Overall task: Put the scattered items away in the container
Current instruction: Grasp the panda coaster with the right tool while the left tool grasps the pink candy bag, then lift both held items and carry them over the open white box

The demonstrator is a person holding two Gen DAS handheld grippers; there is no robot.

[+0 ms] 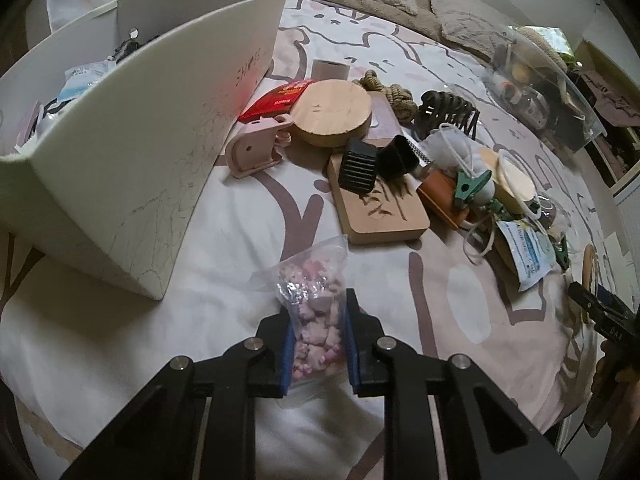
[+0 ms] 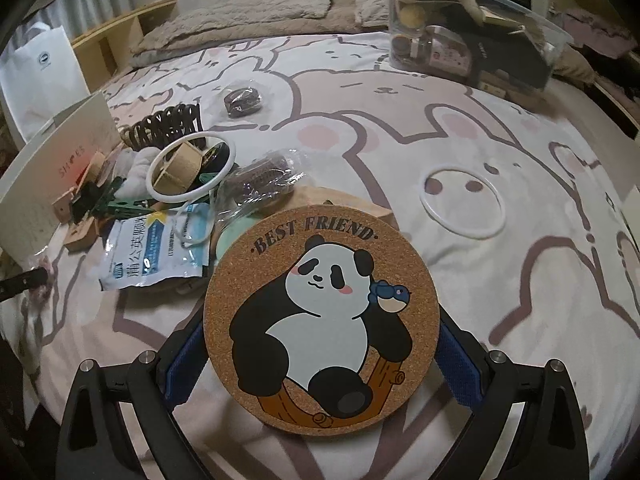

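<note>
My left gripper (image 1: 318, 344) is shut on a clear zip bag of pink beads (image 1: 314, 308), low over the bedspread. The white shoe box (image 1: 132, 168), the container, stands to its upper left with several items inside. My right gripper (image 2: 322, 360) is shut on the edges of a round cork coaster with a panda and "BEST FRIEND" (image 2: 322, 320). The box's edge (image 2: 52, 168) shows at the far left in the right wrist view. The scattered pile holds a round wooden disc (image 1: 330, 114), a wooden board (image 1: 380, 208), a black comb (image 1: 358, 166) and a pink holder (image 1: 256, 148).
More clutter lies right of the box: a brown hair claw (image 2: 164, 128), white rings (image 2: 192, 168) (image 2: 462, 200), a blue-white sachet (image 2: 156, 252), green clips (image 1: 470, 188). A clear plastic tub (image 2: 472, 36) of items stands at the far right. Pillows line the back.
</note>
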